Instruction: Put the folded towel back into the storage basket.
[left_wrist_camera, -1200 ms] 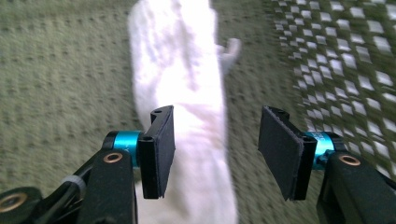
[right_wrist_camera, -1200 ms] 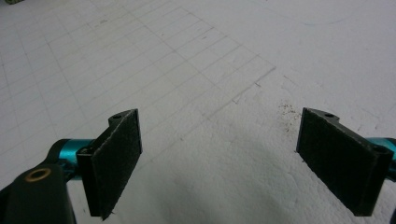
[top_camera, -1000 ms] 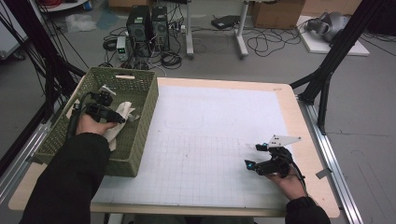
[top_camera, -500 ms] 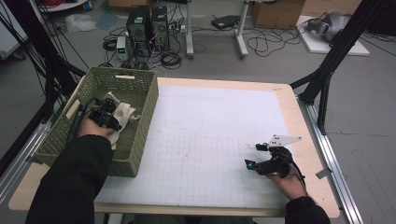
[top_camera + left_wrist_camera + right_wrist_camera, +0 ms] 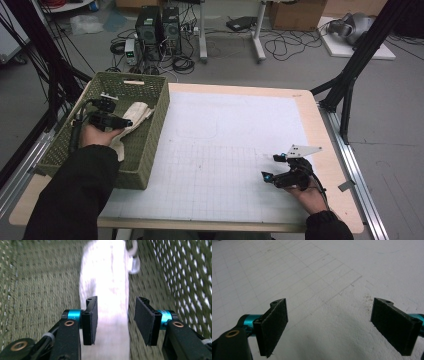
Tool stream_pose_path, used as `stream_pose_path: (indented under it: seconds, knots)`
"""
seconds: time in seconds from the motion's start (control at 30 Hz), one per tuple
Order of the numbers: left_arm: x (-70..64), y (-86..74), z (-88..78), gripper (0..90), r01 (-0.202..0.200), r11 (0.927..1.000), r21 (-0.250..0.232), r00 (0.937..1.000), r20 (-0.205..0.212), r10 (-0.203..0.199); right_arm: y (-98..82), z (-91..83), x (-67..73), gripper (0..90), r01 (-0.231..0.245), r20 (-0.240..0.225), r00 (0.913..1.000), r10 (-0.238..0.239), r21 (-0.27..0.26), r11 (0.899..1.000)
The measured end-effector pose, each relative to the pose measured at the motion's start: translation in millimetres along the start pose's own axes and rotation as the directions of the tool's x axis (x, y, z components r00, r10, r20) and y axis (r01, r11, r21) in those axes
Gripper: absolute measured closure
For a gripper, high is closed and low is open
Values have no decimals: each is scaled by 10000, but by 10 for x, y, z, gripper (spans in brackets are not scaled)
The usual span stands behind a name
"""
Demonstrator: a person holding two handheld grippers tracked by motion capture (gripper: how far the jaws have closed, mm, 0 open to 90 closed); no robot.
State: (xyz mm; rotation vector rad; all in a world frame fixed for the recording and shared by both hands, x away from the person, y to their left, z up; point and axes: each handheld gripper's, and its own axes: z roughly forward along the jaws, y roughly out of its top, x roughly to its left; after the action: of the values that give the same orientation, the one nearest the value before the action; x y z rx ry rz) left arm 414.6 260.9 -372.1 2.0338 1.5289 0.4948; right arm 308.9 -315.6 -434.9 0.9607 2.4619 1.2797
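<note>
the left gripper (image 5: 127,122) is down inside the green woven basket (image 5: 150,145) at the left of the surface (image 5: 240,100), its jaws part open and just been opening again after a squeeze. a pale folded cloth (image 5: 134,114) lies on the basket floor, running from near to far along the basket's right wall. in the left gripper view the cloth (image 5: 105,285) passes between and under the two black pads (image 5: 91,320); they stand either side of it with a gap showing, not pressing on it. a small clear loop (image 5: 133,258) sits just beside the cloth's far end.

the right gripper (image 5: 269,170) rests low on the white gridded mat (image 5: 225,150) at the near right of the surface, well apart from the basket. in its own view the right gripper (image 5: 329,325) has its jaws spread wide with just bare mat (image 5: 317,277) between them.
</note>
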Motion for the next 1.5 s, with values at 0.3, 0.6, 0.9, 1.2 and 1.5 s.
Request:
stream_pose_path:
  seconds: [0.3,0.6,0.9,1.2,1.5]
  knots:
    - [-15,-58,-22,483,-655,9863,1515,9978,59,654,-1,9,-1,134,0,-33,10000,0,81,10000]
    - [-14,-59,99,792,-359,9870,1569,9986,-326,415,1,23,2,133,-7,-89,10000,8,90,10000]
    - [-14,-42,25,574,-508,9857,1607,9980,-285,561,0,20,-2,134,16,-137,9999,-15,81,10000]
    - [-4,-105,-264,475,-1035,9769,1871,9941,-120,1076,-3,28,-1,134,-74,-157,9998,76,176,9998]
    - [16,-239,-180,875,-1344,9334,3328,9908,592,1216,-3,37,-9,134,-37,-96,9999,39,175,9998]
